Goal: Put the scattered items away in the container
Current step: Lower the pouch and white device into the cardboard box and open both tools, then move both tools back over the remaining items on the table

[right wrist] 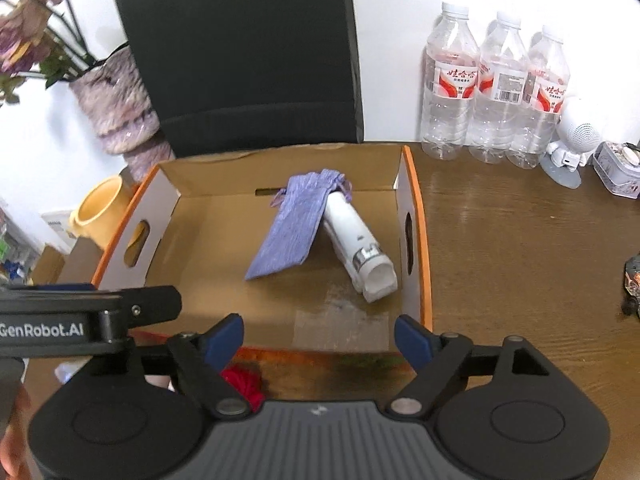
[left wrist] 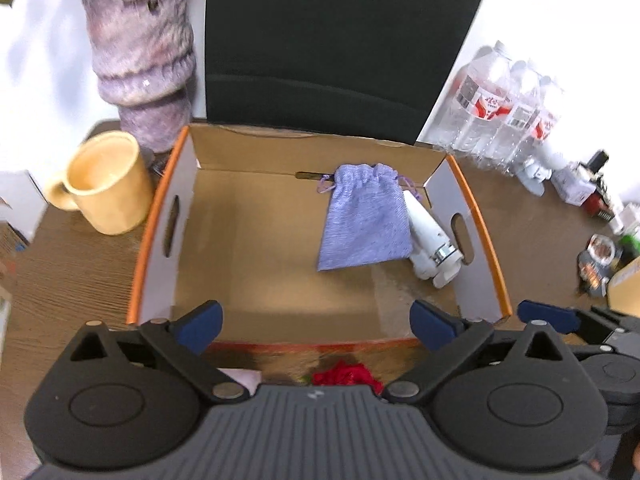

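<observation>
Brown wood-grain table (right wrist: pixel 520 240) carries an open cardboard box (left wrist: pixel 486 236) with orange edges, standing before a dark panel and a white wall. Both grippers hang above the near edge of the box with nothing between the jaws: the left gripper (left wrist: pixel 316 326) stands wide open and the right gripper (right wrist: pixel 318 338) is also open, a little less wide.

Inside the box a lilac drawstring pouch (left wrist: pixel 364 220) leans on a white cylinder-shaped device (right wrist: pixel 356 236), which lies by the right wall. The pouch is soft woven cloth, gathered at the top by a cord; the device is smooth, with a metal ring near one end.

Something red (left wrist: pixel 346 374) lies on the table just in front of the box, partly hidden by the grippers. I judge it is the next item. To take it well, the nearer gripper should come down over it, close gently on its middle, and lift it clear of the box wall before letting go.
</observation>
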`<action>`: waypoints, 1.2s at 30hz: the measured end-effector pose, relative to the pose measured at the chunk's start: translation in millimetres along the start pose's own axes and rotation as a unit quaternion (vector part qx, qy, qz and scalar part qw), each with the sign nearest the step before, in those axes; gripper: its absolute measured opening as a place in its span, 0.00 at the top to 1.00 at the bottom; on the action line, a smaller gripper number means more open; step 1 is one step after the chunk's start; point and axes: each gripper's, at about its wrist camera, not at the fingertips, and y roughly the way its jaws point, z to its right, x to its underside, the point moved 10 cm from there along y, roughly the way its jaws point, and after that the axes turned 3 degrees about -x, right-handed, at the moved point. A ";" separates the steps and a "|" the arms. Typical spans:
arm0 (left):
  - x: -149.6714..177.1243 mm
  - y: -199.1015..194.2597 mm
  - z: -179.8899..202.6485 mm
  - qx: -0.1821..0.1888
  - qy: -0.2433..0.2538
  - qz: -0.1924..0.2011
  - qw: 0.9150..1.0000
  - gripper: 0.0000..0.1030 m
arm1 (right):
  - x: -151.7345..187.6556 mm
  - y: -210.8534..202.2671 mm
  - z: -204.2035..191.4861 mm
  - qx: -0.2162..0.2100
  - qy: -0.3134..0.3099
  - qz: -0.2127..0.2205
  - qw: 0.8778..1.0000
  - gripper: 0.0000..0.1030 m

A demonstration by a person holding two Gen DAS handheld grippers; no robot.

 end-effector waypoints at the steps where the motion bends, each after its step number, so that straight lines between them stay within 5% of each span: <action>1: 1.6 -3.7 0.2 -0.006 0.006 0.004 1.000 0.01 | 2.6 -2.7 -1.7 0.002 -0.003 -0.002 1.000 0.20; 23: 61.9 -76.0 -20.4 -0.053 0.019 0.032 0.998 0.00 | 61.0 -74.4 -36.1 -0.011 -0.029 0.021 0.999 0.15; 33: 123.4 -93.7 -30.0 -0.071 0.034 0.060 0.995 0.00 | 110.6 -85.8 -39.2 -0.031 -0.009 0.033 0.999 0.14; 36: 151.3 -97.7 -33.8 -0.044 0.031 0.065 0.996 0.00 | 134.5 -86.5 -41.2 -0.029 -0.008 0.036 0.999 0.14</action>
